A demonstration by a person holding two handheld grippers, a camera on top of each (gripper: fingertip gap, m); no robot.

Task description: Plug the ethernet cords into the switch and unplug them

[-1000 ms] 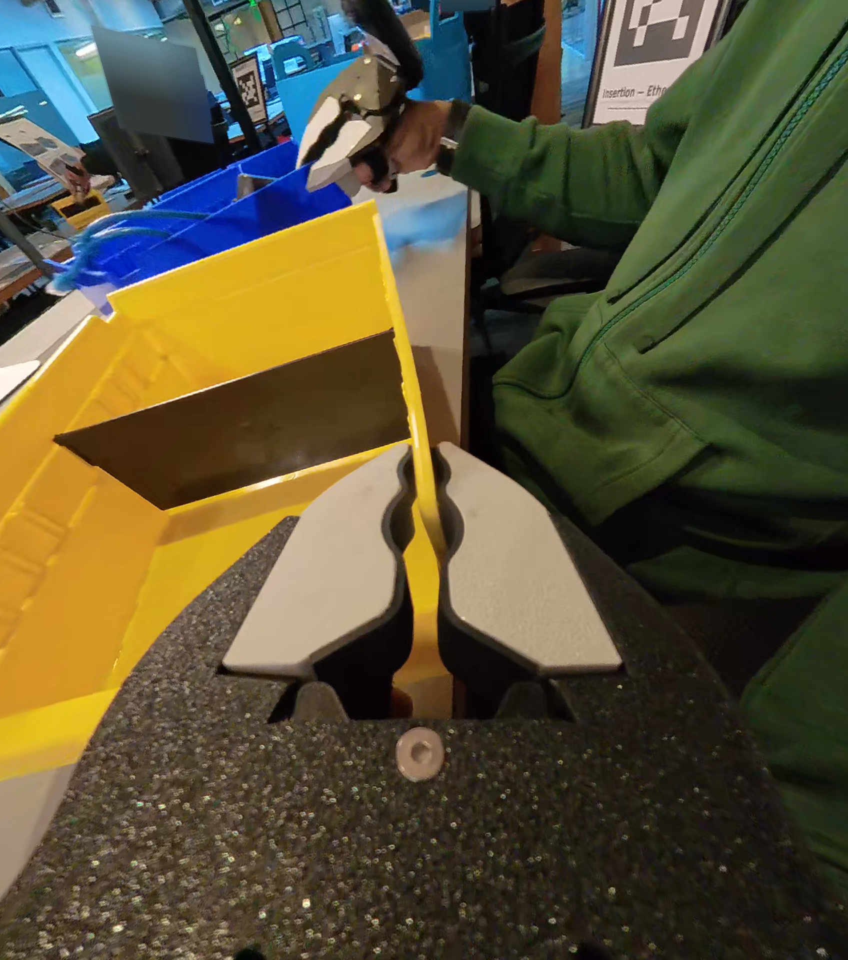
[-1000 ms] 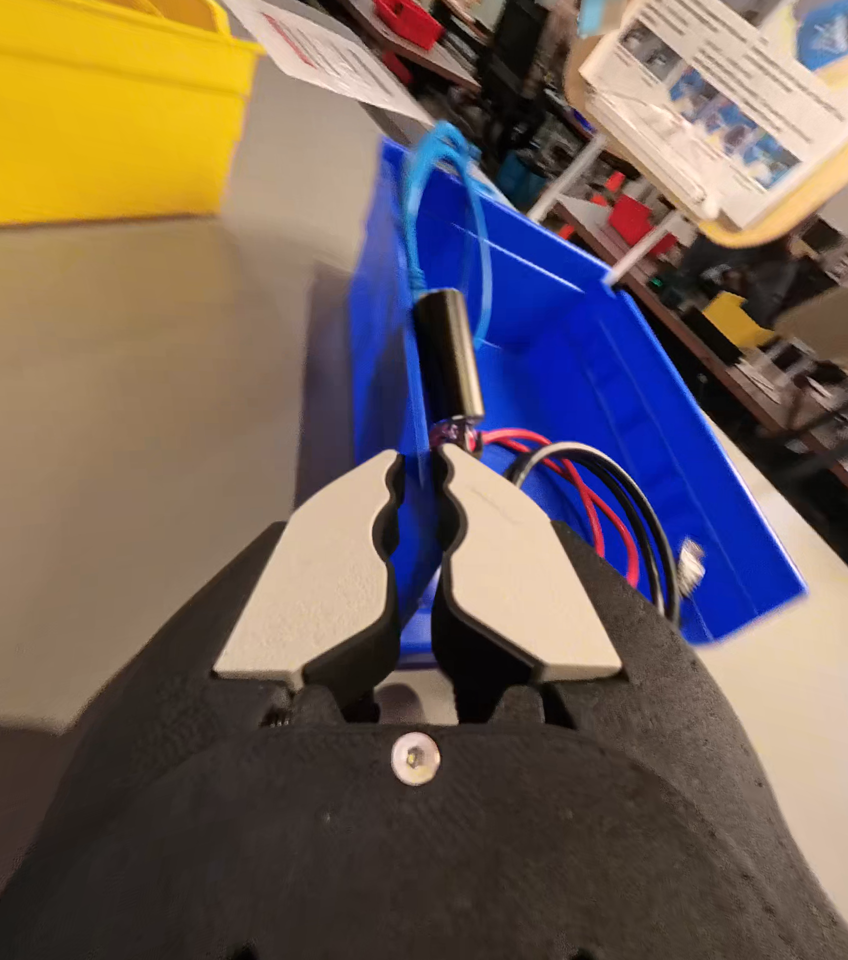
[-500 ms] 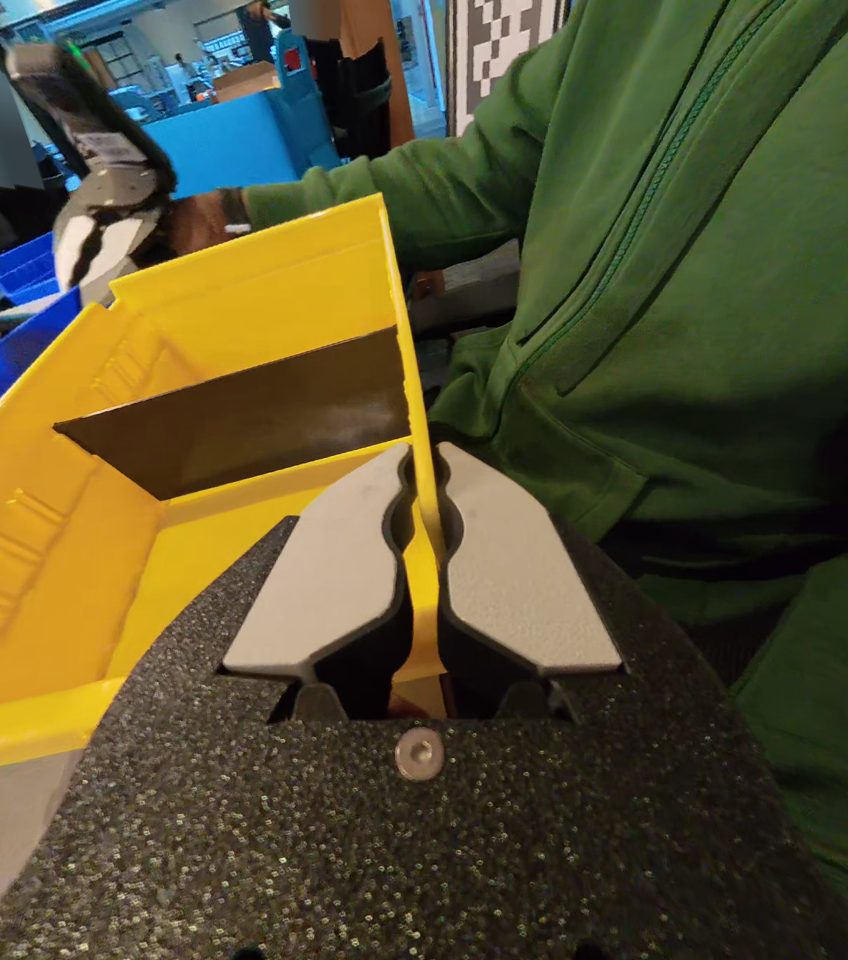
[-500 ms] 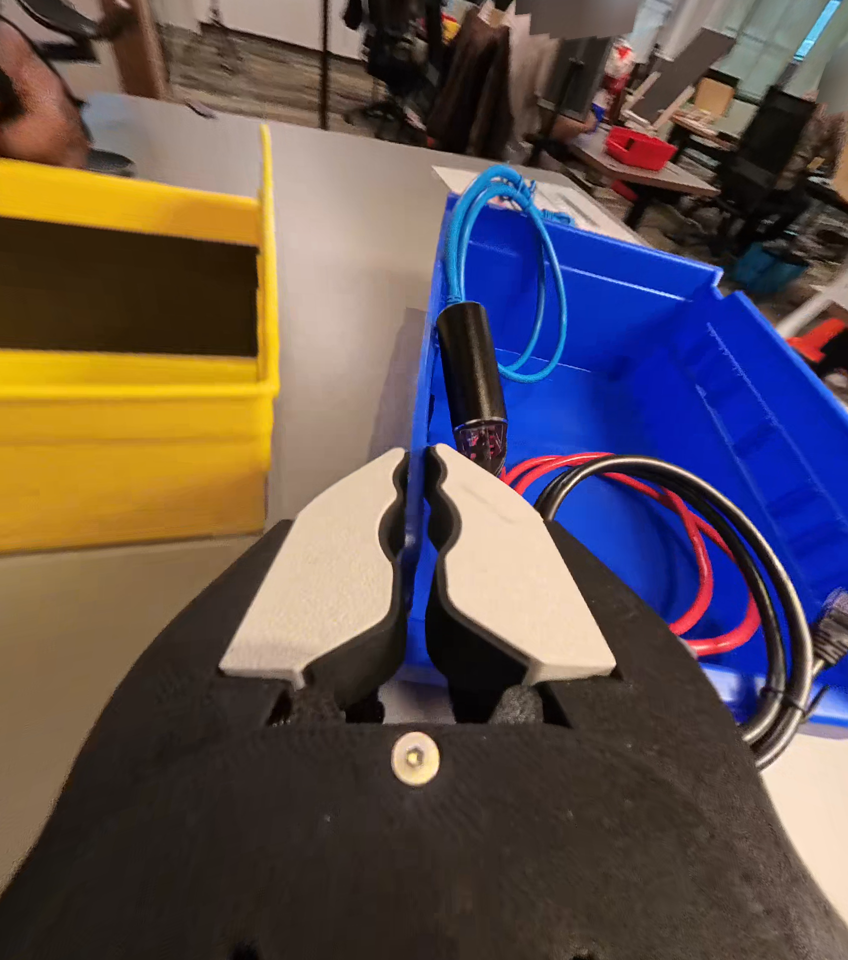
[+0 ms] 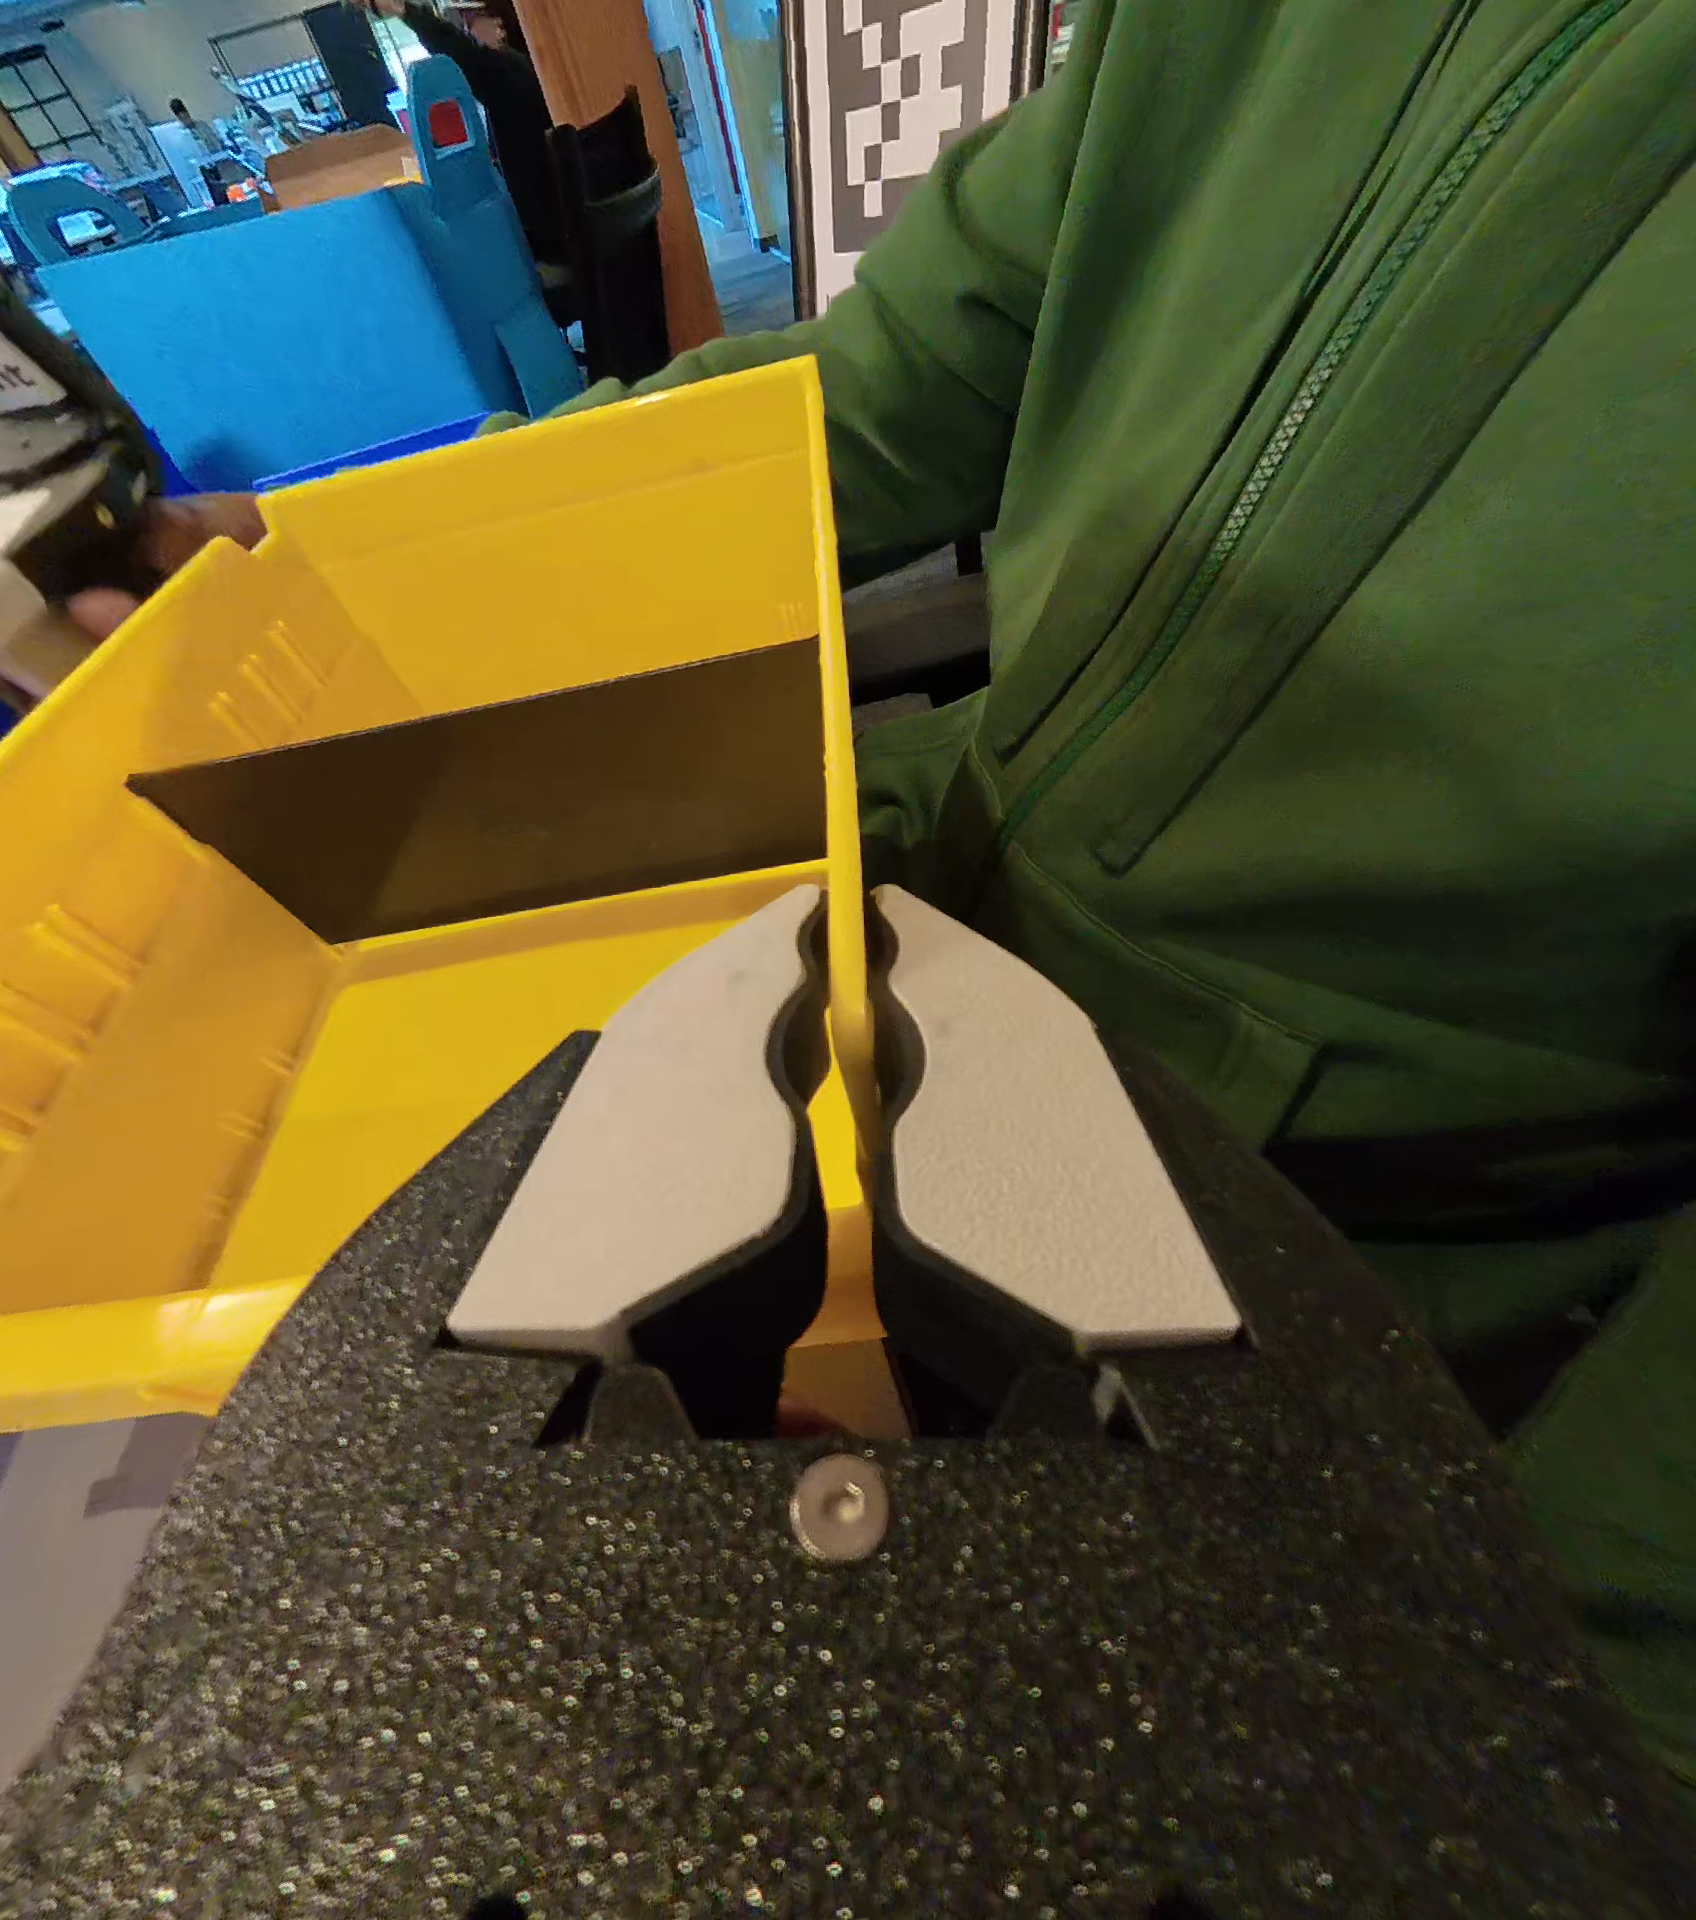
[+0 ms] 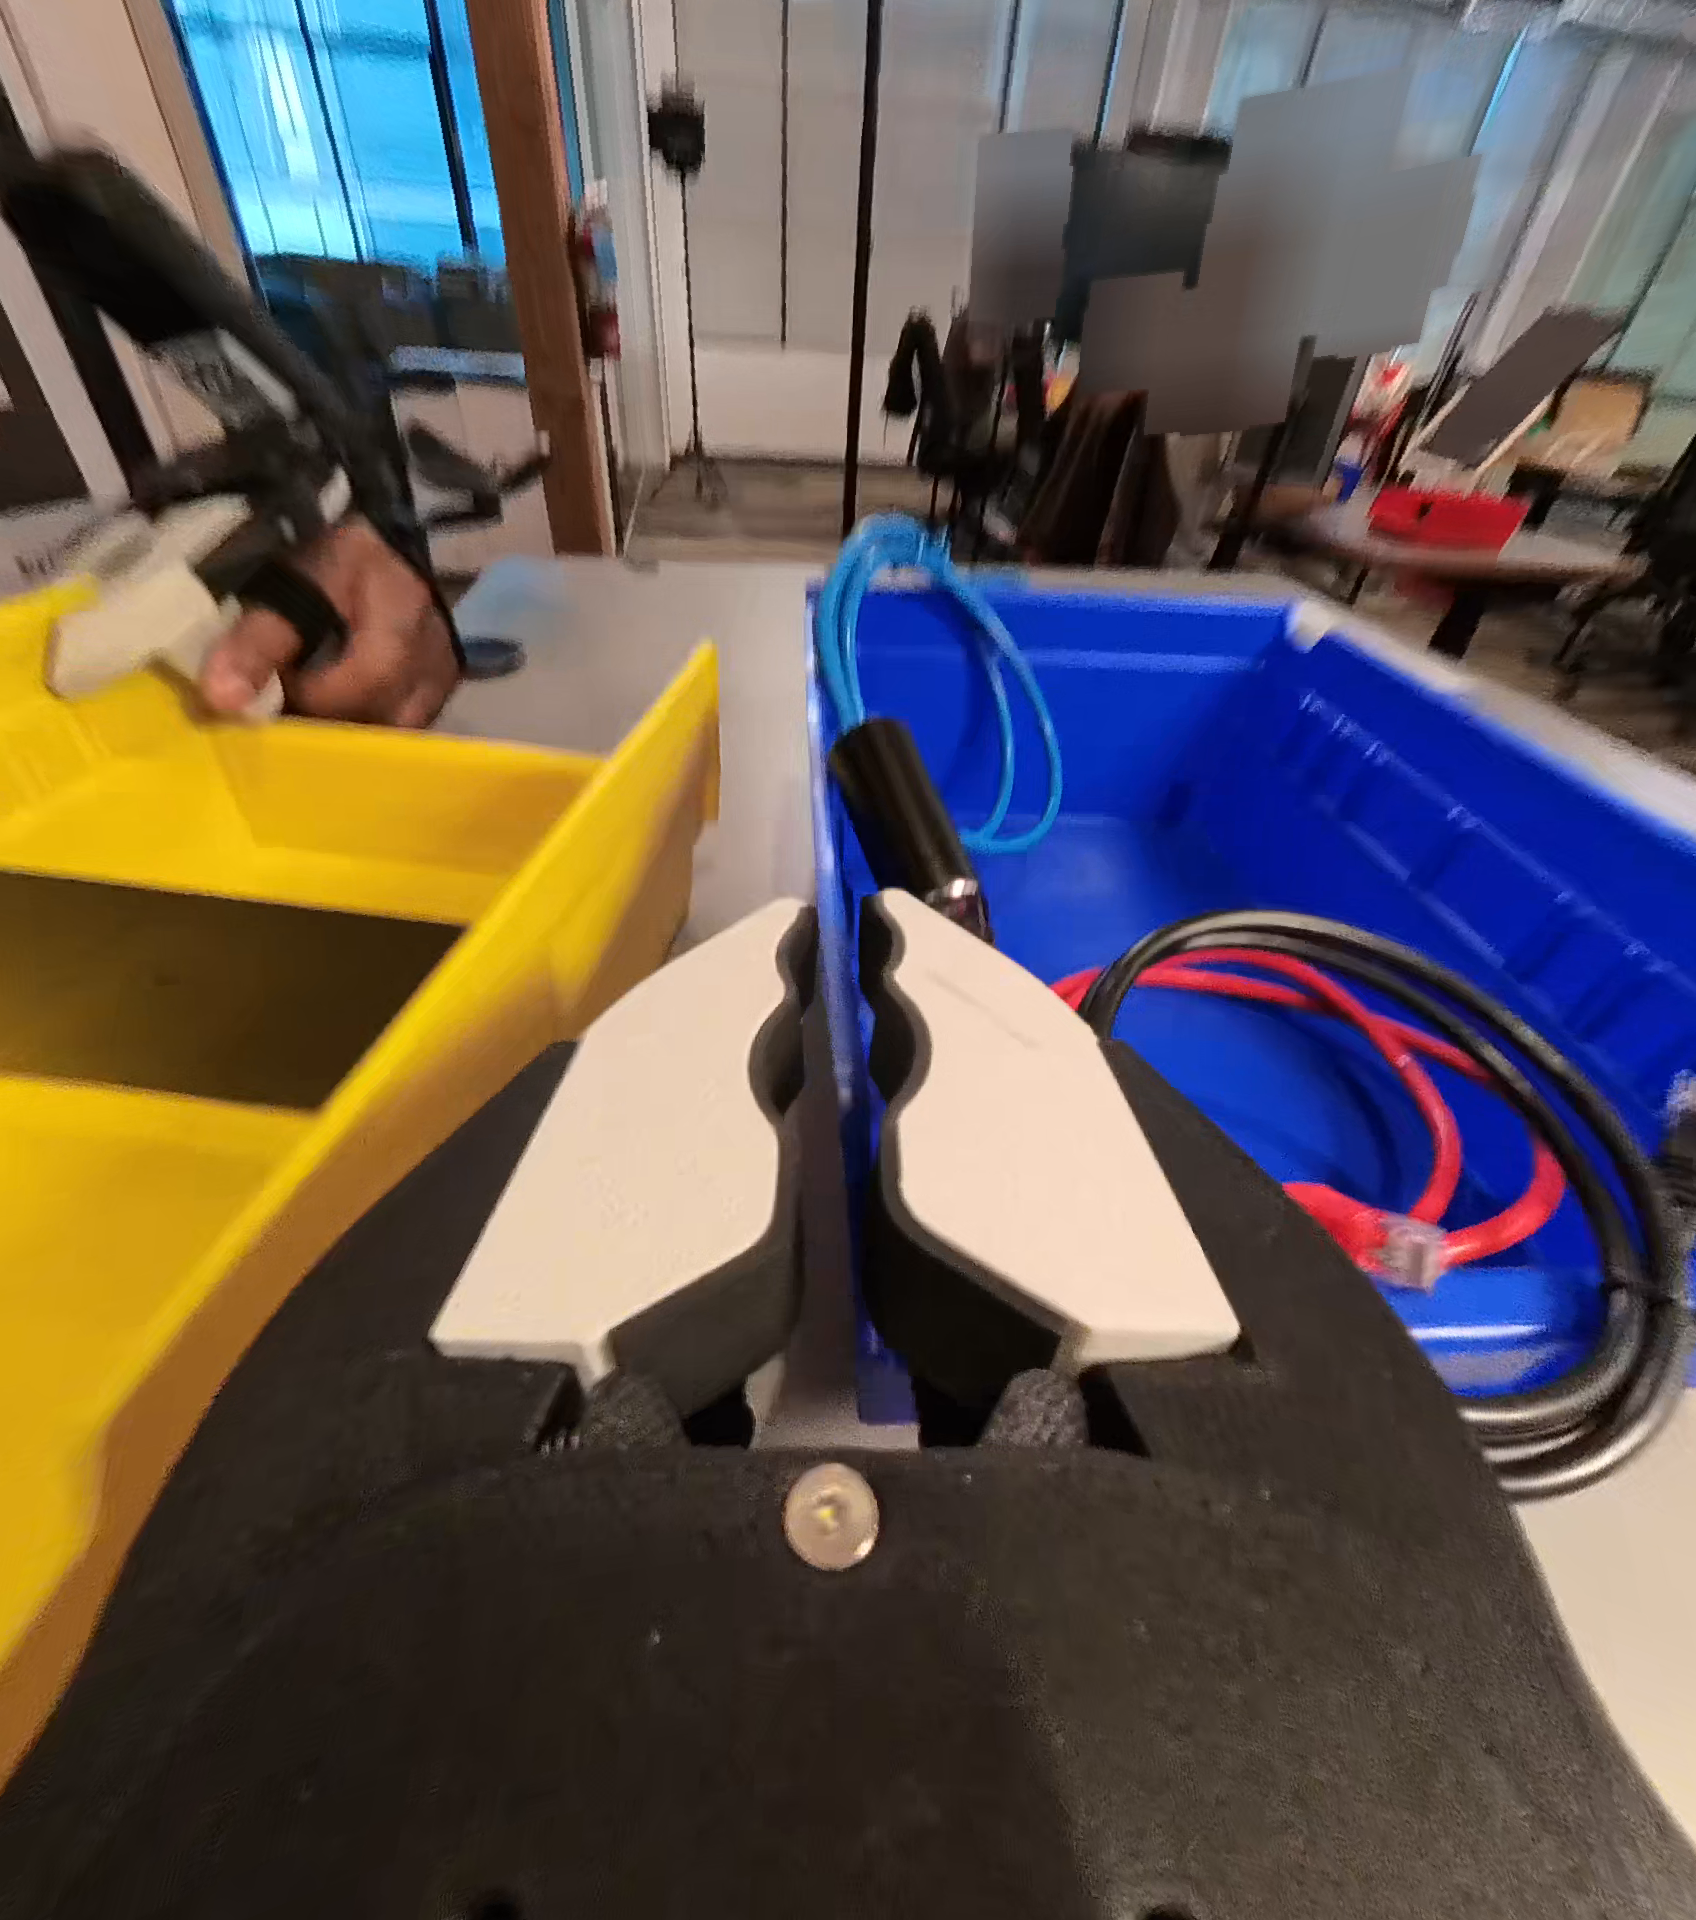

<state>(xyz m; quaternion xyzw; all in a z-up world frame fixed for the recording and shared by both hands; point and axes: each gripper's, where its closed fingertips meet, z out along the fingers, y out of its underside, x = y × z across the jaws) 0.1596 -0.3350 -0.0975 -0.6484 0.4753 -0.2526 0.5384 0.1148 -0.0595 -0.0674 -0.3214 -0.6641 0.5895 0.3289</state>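
Over the last second both bins have swung round: the left tool (image 5: pixel 849 1023) keeps its narrow clamp on the right-hand wall of the yellow bin (image 5: pixel 553 582), and the right tool (image 6: pixel 836 1023) stays pinched on the near left wall of the blue bin (image 6: pixel 1509 862), but the two bins now sit side by side on the grey counter (image 6: pixel 1654 1621), with the yellow bin's corner just beside the blue one, where a second ago the right wrist view showed them well apart and skewed. The yellow bin holds only a black divider (image 5: pixel 532 769) and looks empty. The ethernet cords are all in the blue bin: a light blue cord (image 6: pixel 969 717) looped against the far left wall, a red cord (image 6: pixel 1395 1153) coiled on the floor with its clear plug near the front, and a black cord (image 6: pixel 1592 1226) spilling over the front rim. A black cylinder (image 6: pixel 901 821) leans on the wall just past the right tool's fingers. No switch is plain in either view. This reads as setting up or tidying rather than plugging; both tools must let go of the bin walls before any cord can be taken
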